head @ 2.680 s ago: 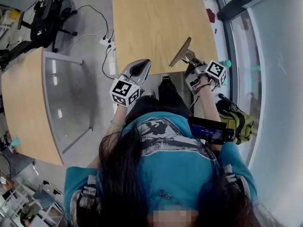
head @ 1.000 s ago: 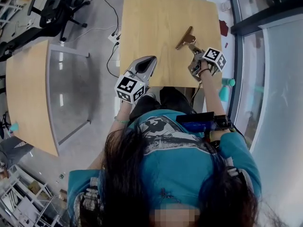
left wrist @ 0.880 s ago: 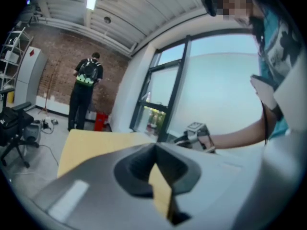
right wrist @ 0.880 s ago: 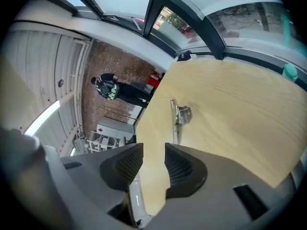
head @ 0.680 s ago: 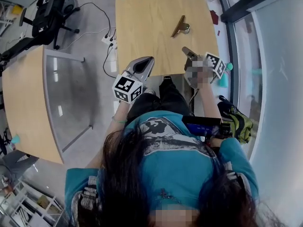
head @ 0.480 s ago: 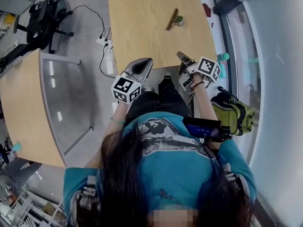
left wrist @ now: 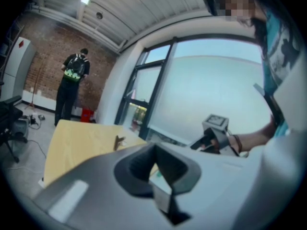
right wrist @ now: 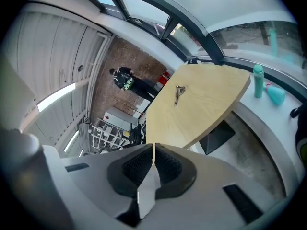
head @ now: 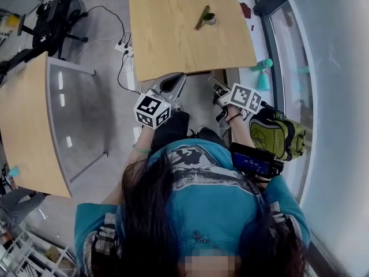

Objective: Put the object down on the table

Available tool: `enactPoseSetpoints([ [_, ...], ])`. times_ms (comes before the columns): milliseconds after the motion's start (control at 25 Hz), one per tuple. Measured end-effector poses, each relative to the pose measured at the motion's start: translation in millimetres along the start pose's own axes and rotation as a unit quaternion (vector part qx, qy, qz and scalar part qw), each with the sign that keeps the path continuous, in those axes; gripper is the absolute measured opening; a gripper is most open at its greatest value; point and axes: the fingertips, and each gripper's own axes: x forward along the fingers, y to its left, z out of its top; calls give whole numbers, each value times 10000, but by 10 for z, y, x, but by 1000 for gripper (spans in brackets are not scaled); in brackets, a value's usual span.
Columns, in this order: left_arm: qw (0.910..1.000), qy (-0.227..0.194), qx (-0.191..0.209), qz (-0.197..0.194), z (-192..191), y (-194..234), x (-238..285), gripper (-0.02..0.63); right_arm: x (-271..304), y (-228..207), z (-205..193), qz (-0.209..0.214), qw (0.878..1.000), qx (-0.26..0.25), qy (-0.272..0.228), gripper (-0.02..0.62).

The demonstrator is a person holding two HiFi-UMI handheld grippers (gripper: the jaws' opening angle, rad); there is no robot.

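The object, a small brown-and-green clip-like thing (head: 203, 17), lies alone on the far part of the light wooden table (head: 173, 45). It also shows small on the table top in the left gripper view (left wrist: 118, 141) and in the right gripper view (right wrist: 179, 95). Both grippers hang off the table's near edge, well short of the object. My right gripper (head: 214, 85) is closing its last bit and its jaws meet with nothing between them (right wrist: 153, 150). My left gripper (head: 177, 77) is shut and empty too (left wrist: 156, 150).
A yellow-green backpack (head: 279, 137) lies on the floor at my right. A teal bottle (head: 262, 65) stands by the glass wall. A second table (head: 23, 126) is at the left, with a black chair base (head: 52, 16) and cables (head: 124, 45). A person in black (left wrist: 74, 87) stands beyond the table.
My right gripper let go of the object, which stays on the table, then drew back past the near edge and shut. The left gripper also came back from the table.
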Motion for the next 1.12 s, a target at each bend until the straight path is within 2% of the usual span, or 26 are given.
enactPoseSetpoints([
  [320, 9990, -130, 0, 433, -237, -798, -148, 3, -658, -103, -465, 241, 9971, -566, 457, 23],
  [800, 9984, -93, -24, 549, -715, -1987, -377, 3, -1532, -403, -1118, 390, 9939, -776, 686, 20],
  [1120, 9984, -145, 14, 548, -741, -2206, -421, 3, -1761, -464, -1244, 405, 9938, -792, 666, 20],
])
